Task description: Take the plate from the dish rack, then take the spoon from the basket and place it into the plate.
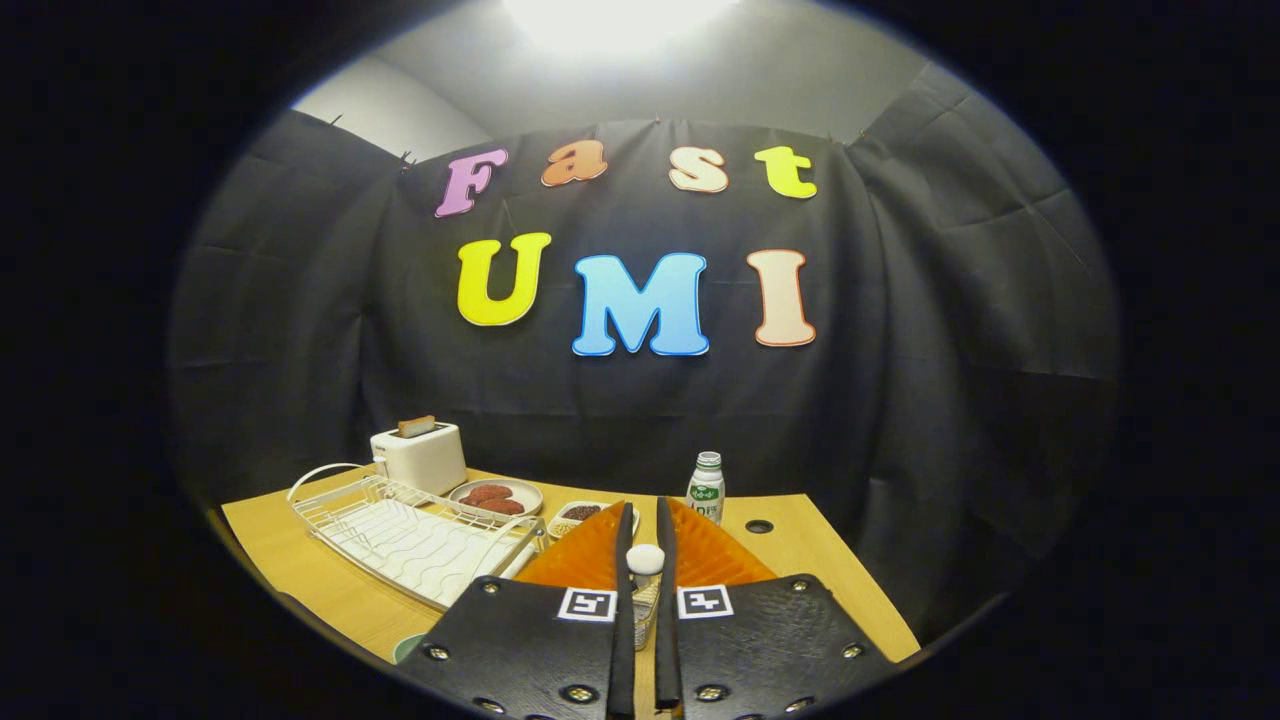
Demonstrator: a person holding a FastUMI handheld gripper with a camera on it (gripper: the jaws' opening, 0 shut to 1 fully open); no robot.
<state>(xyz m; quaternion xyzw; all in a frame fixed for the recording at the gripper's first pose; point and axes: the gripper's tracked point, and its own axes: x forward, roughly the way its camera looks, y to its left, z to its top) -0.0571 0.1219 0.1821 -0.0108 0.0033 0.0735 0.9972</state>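
Claw held above the bench, its two fingers drawn nearly together. An orange plate stands on edge between them, spreading out to either side of the fingers. Both fingers look pressed on its rim, so I read this as a pinch on the plate, lifted clear of the dish rack.

Dish rack: white wire, lying left of the fingers on the bench. No plate left in it that I can make out.

Just below the fingertips, in the narrow gap, a small white rounded knob with a bit of wire mesh under it. Possibly the spoon's end in its basket, but too little shows to be sure.

Handling, my judgement: plate looks rigid and ribbed, glossy, probably light plastic. A thin rim held edge-on can pivot or slip, so the hold wants to be deep on the rim, and set-down gentle and flat.

Beyond the rack: a white toaster, a dish of brown pieces, a small bowl of dark bits. A little white bottle stands beyond the plate.
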